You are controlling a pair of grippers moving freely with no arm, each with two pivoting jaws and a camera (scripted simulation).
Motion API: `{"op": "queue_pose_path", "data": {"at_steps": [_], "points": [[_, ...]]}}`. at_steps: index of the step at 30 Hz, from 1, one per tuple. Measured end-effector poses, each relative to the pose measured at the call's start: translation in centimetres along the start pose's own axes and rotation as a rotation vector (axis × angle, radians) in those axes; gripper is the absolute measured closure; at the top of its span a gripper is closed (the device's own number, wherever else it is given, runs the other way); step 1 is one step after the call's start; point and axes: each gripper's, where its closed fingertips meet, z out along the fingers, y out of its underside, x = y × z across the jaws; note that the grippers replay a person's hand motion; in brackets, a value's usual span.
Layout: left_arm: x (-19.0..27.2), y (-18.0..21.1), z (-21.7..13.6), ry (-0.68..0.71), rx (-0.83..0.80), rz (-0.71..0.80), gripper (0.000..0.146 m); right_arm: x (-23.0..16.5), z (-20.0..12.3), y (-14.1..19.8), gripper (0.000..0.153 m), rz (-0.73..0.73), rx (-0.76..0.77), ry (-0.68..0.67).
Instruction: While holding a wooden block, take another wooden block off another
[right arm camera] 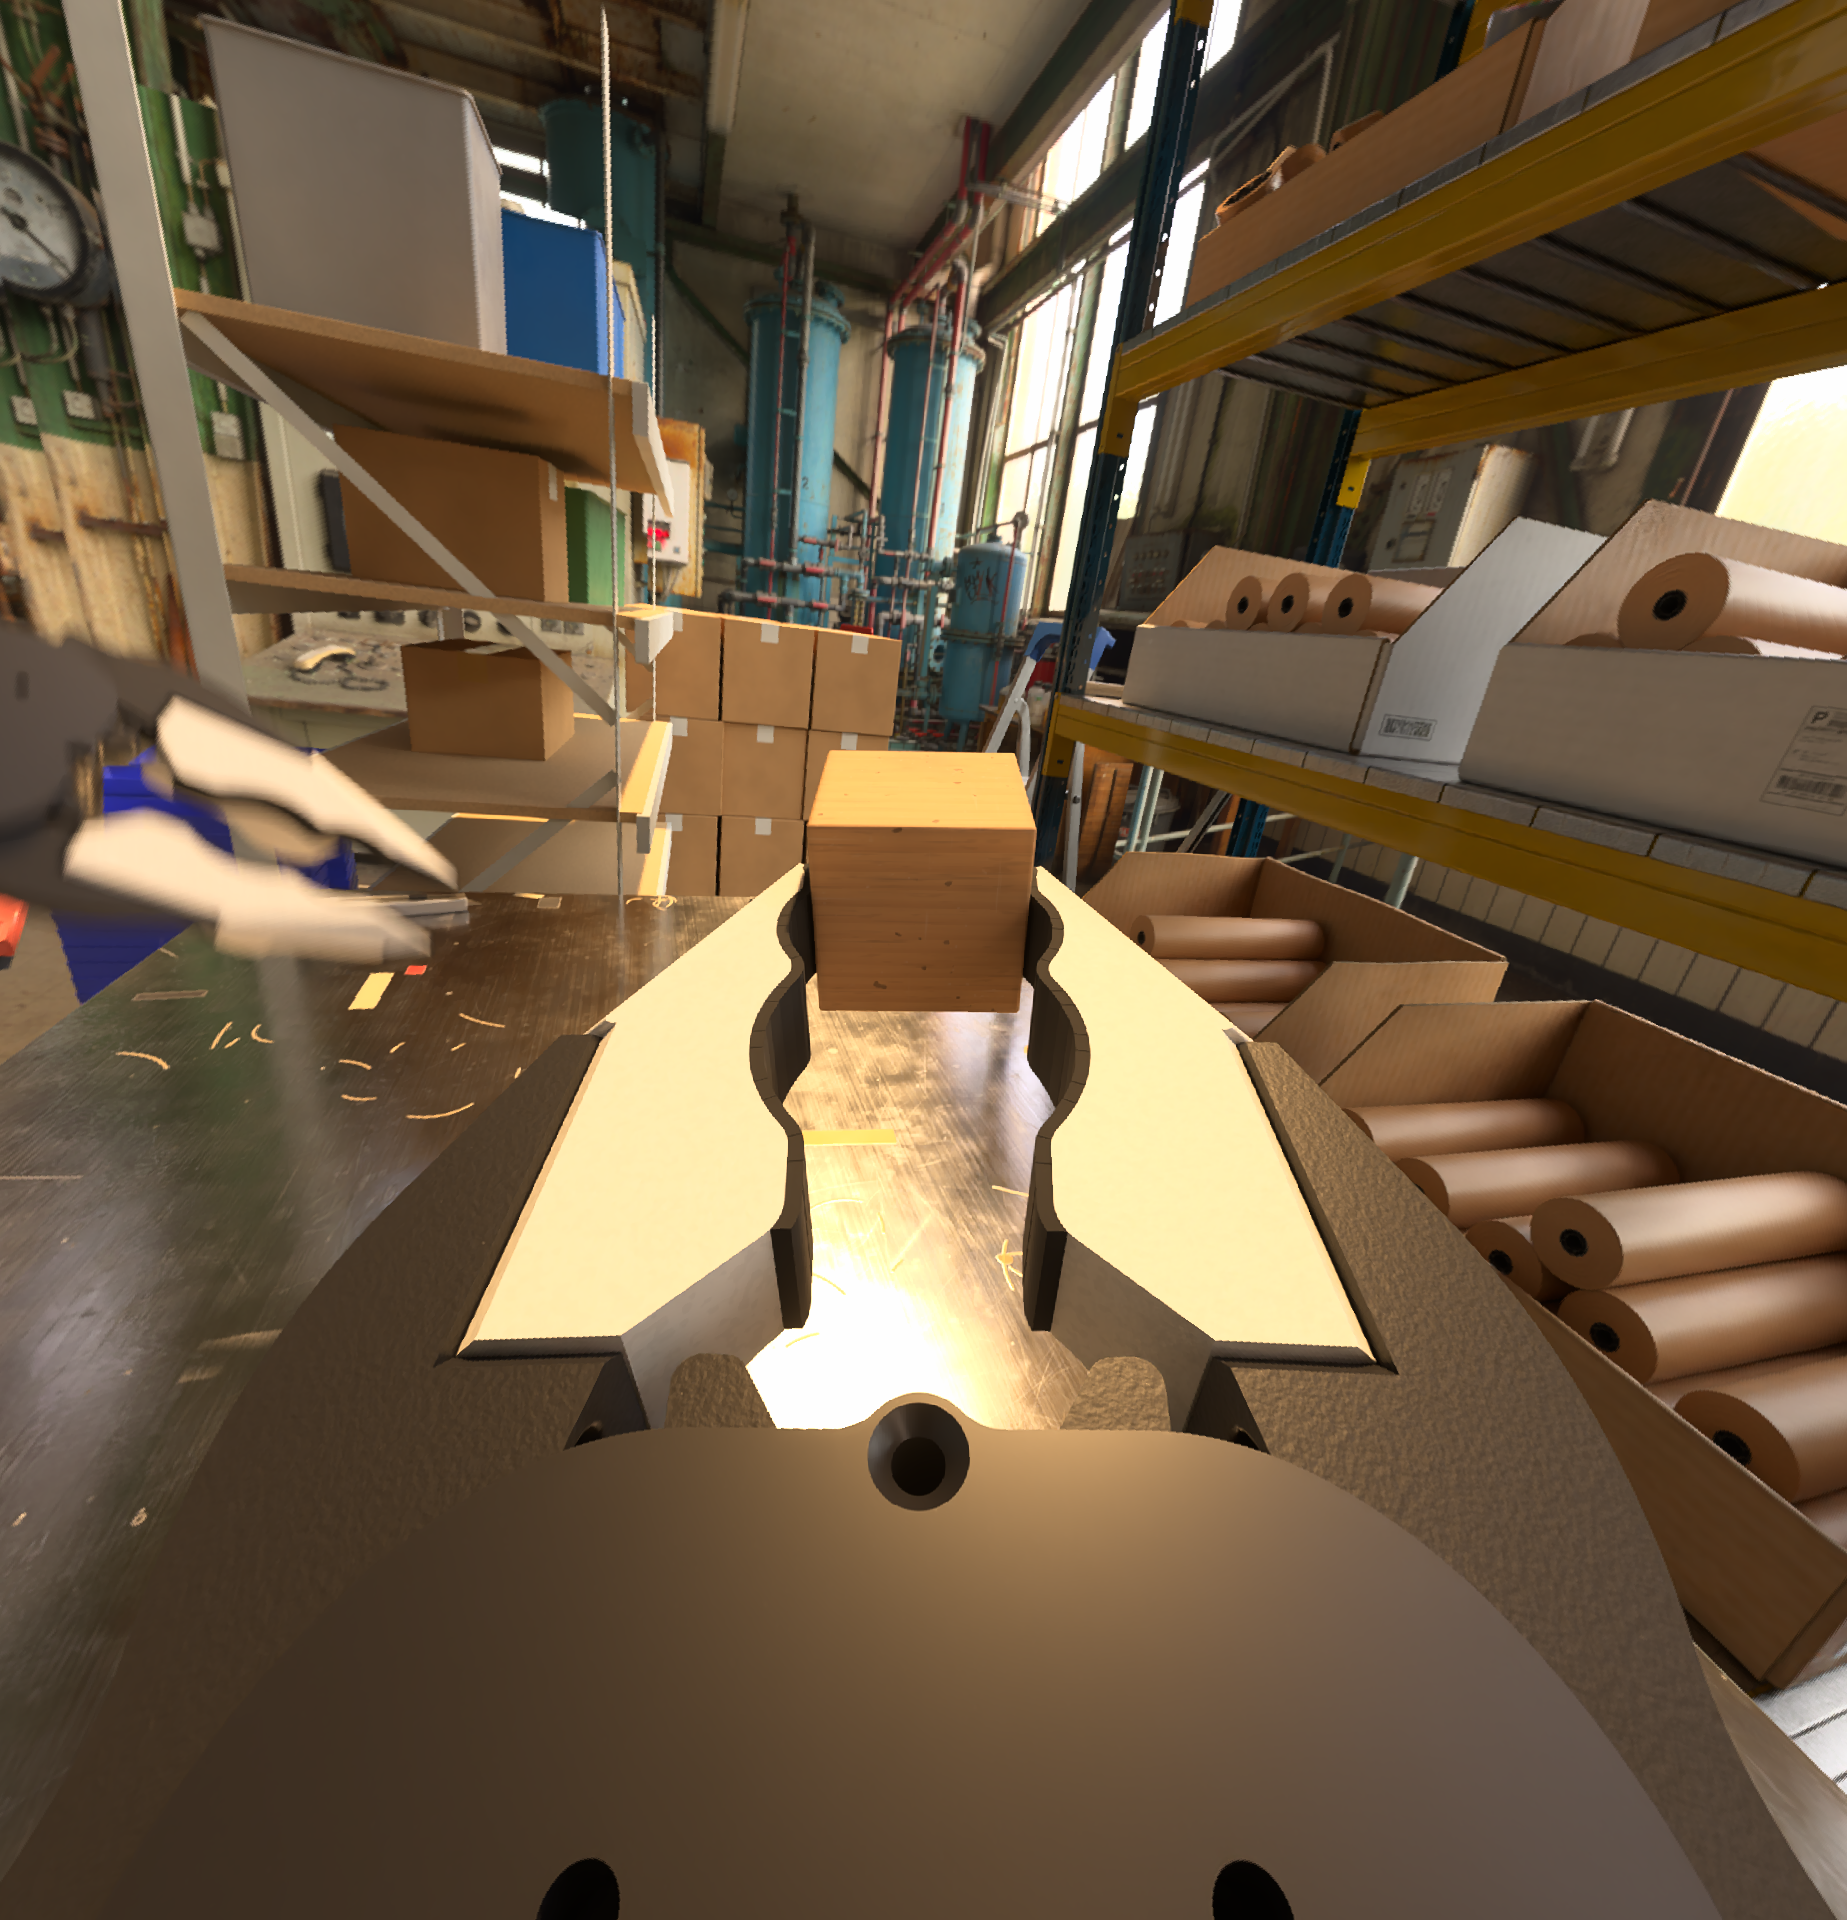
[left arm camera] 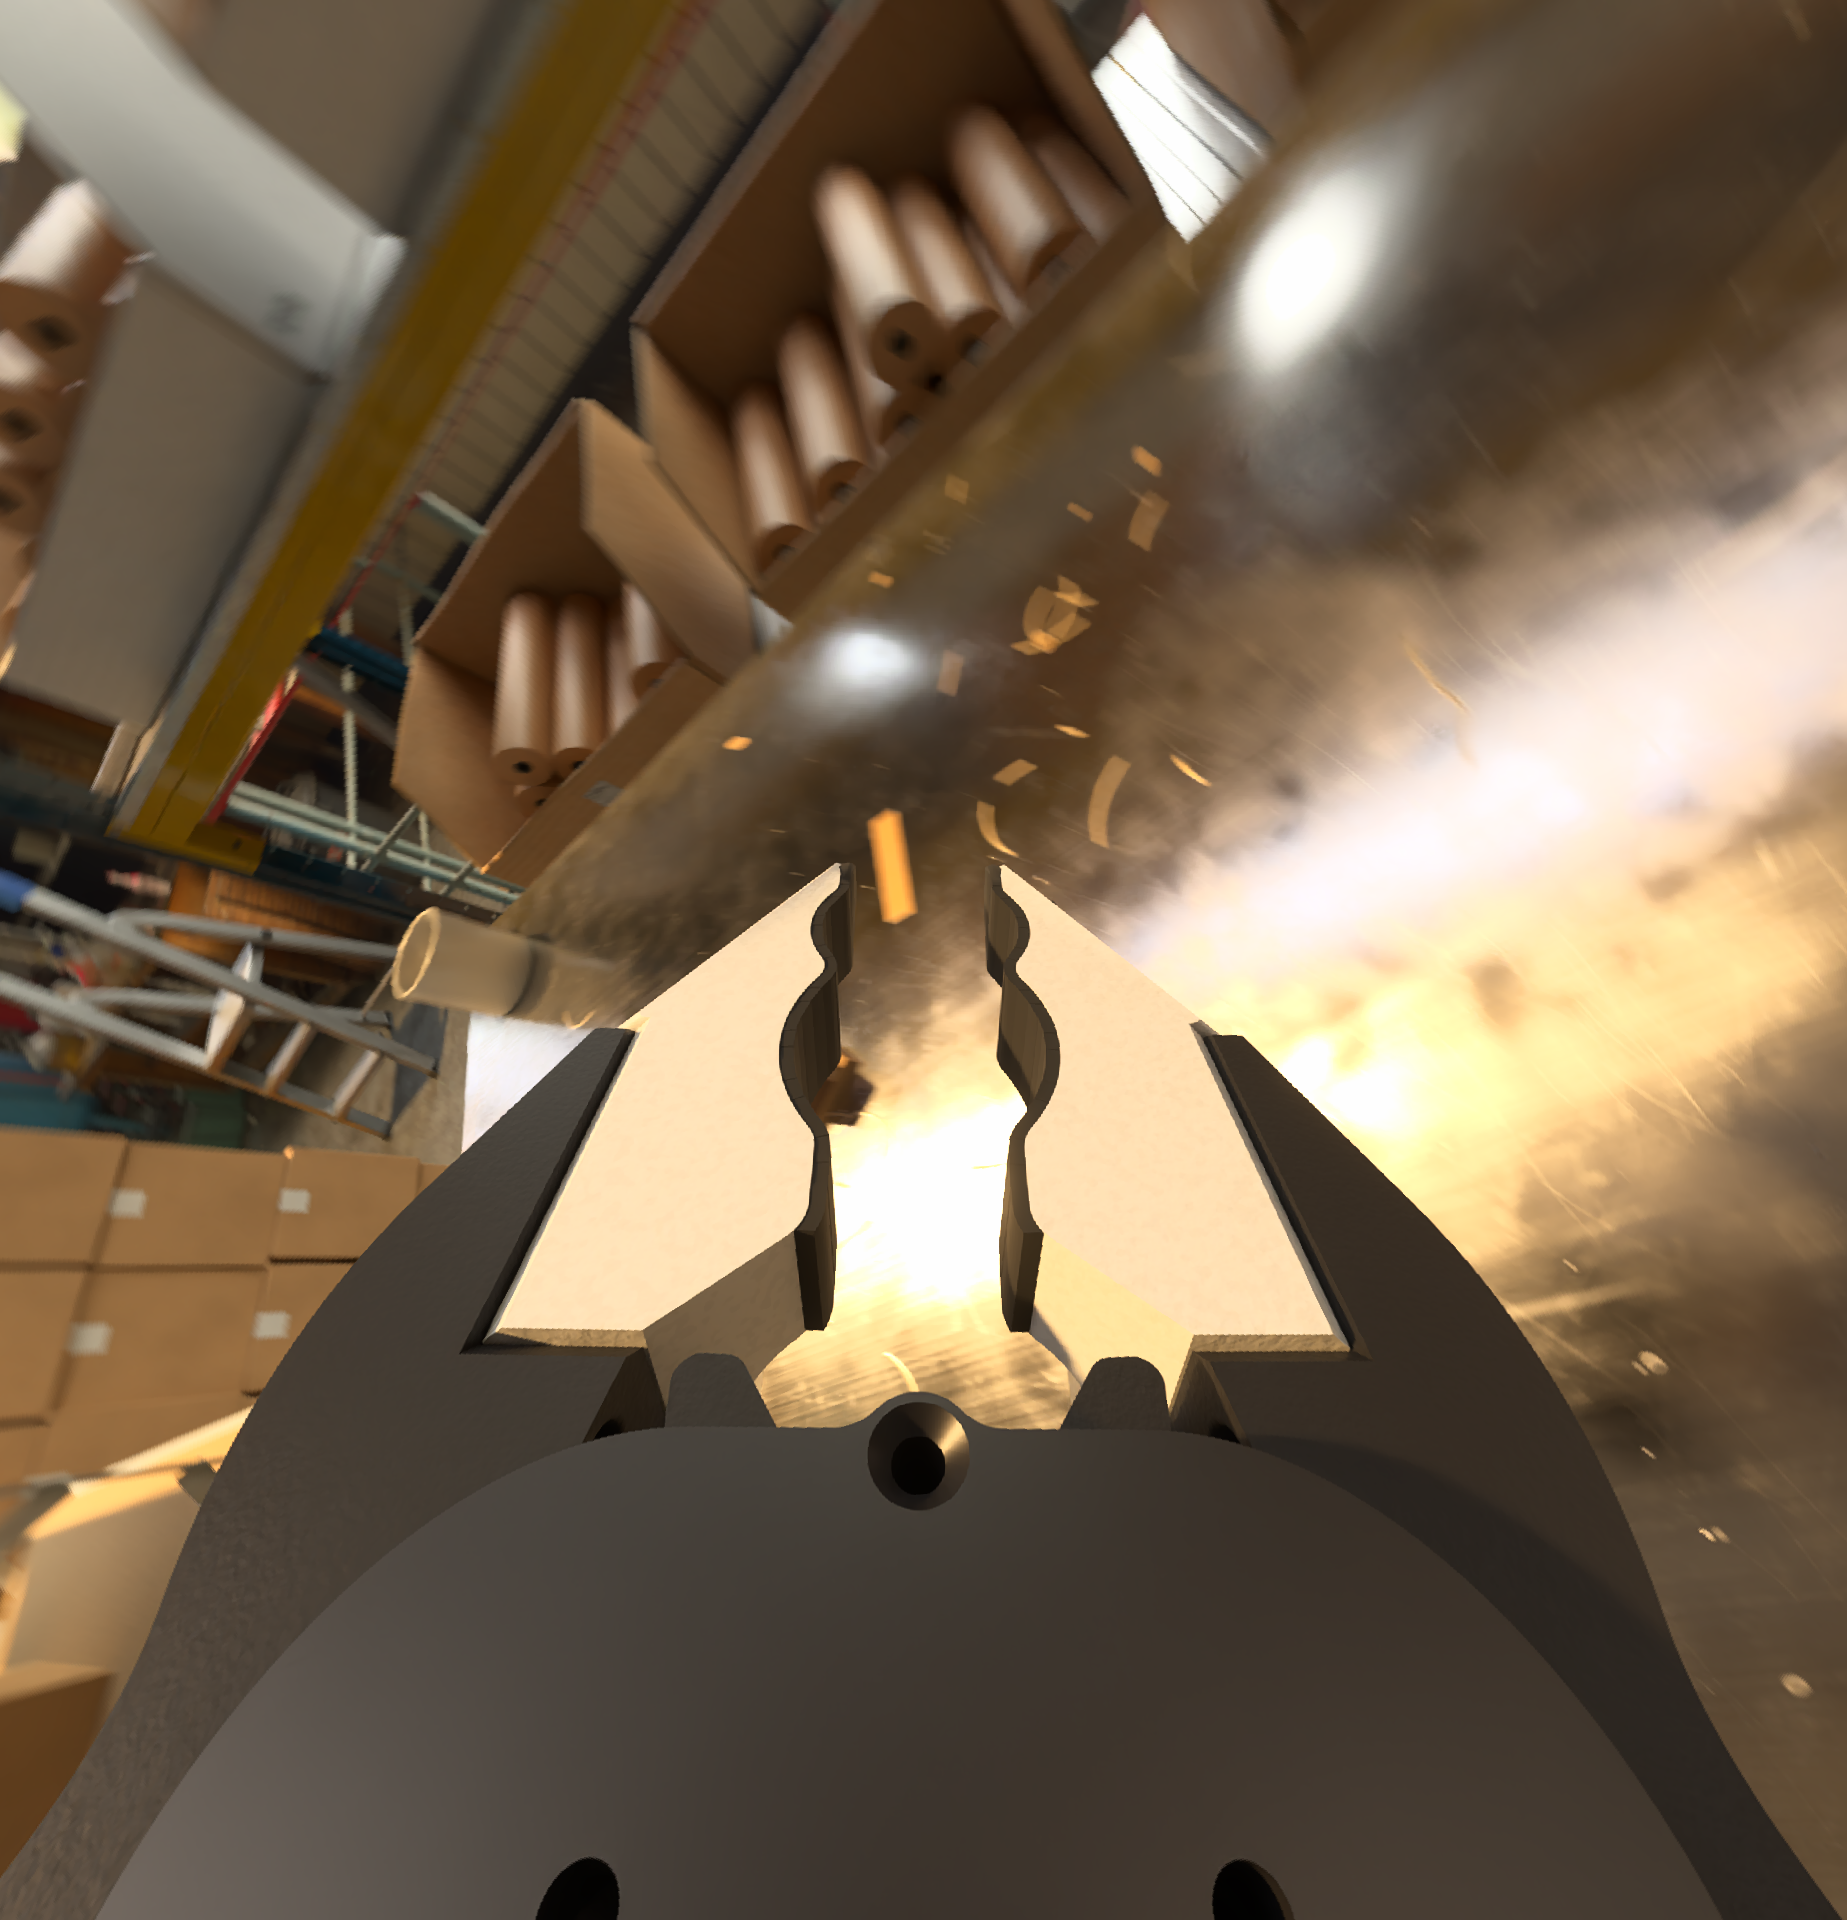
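Note:
My right gripper point(right arm camera: 919, 875) is shut on a light wooden block point(right arm camera: 919, 914), which it holds by its two sides, upright, a little above the dark metal table point(right arm camera: 275, 1195). My left gripper point(left arm camera: 919, 883) has its fingers apart with nothing between them; it points at the table point(left arm camera: 1314, 935) in a tilted, blurred view. It also shows in the right wrist view point(right arm camera: 431, 914), blurred, low over the table at the far left. I see no other wooden blocks clearly; a small brown shape point(left arm camera: 846, 1091) behind the left finger is too unclear to name.
Open cardboard boxes of brown paper rolls point(right arm camera: 1625, 1247) stand right of the table, below yellow shelving point(right arm camera: 1418, 800). Stacked cardboard boxes point(right arm camera: 763, 727) and a wooden shelf unit point(right arm camera: 462, 582) stand behind the table's far edge. Yellow and red tape marks point(right arm camera: 370, 989) lie on the table.

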Motion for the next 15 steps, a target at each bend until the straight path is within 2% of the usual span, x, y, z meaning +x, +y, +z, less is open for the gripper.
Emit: {"op": "queue_pose_path", "data": {"at_steps": [3,5,7,9,11,12,13,15], "points": [[10.2,2.6,3.4,0.108,-0.099,0.194,0.121,-0.1,0.0,0.3,0.114,0.003,-0.015,-0.012],[15.4,4.4,4.9,0.175,-0.112,0.243,0.115,-0.1,0.0,0.4,0.114,0.005,-0.021,-0.014],[18.9,5.4,5.6,0.264,-0.089,0.193,0.109,-0.2,0.1,0.5,0.114,0.004,-0.027,-0.019],[21.4,5.5,5.3,0.426,-0.069,0.081,0.103,-0.2,0.1,0.5,0.114,0.001,-0.029,-0.02],[22.0,4.5,4.5,0.561,-0.027,-0.038,0.096,-0.1,0.1,0.5,0.114,0.001,-0.03,-0.018],[21.4,3.8,4.0,0.607,0.002,-0.09,0.087,0.0,0.1,0.6,0.114,0.002,-0.032,-0.016],[20.0,3.0,3.6,0.627,0.04,-0.141,0.08,0.0,0.1,0.7,0.114,0.003,-0.035,-0.012],[15.3,1.7,3.0,0.596,0.119,-0.195,0.078,0.2,0.1,0.8,0.114,0.003,-0.041,-0.004]]}}
